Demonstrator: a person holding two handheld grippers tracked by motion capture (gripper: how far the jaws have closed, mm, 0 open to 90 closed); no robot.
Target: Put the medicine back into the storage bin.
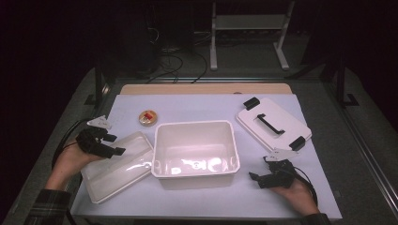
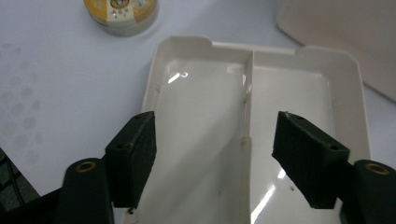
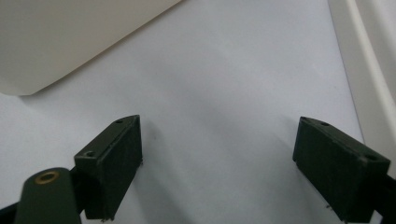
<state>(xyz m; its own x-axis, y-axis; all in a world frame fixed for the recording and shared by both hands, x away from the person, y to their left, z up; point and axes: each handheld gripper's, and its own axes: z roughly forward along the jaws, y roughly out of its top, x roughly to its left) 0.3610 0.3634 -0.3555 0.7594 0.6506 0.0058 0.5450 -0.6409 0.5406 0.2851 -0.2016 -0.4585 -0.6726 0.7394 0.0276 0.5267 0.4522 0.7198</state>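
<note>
While it lies flat on the pale blue table cover (image 1: 197, 105), touching the left wall of the deep white plastic tub (image 1: 195, 151), the shallow translucent plastic tray with a centre divider (image 1: 117, 164) is seen directly beneath the left gripper (image 1: 112, 144), whose jaws are spread on either side of the divider and press on nothing; the tray's two compartments (image 2: 205, 135) are seen between them in the left gripper view. Beyond the tray's far end, a small round yellow tin with a red label (image 1: 148, 117) is set on the cover. To the right of the tub, the right gripper (image 1: 260, 171) is held low over bare cover, its jaws wide apart and empty. Farther back on the right, a white rectangular lid with a black handle and black clips (image 1: 273, 125) is laid flat.
</note>
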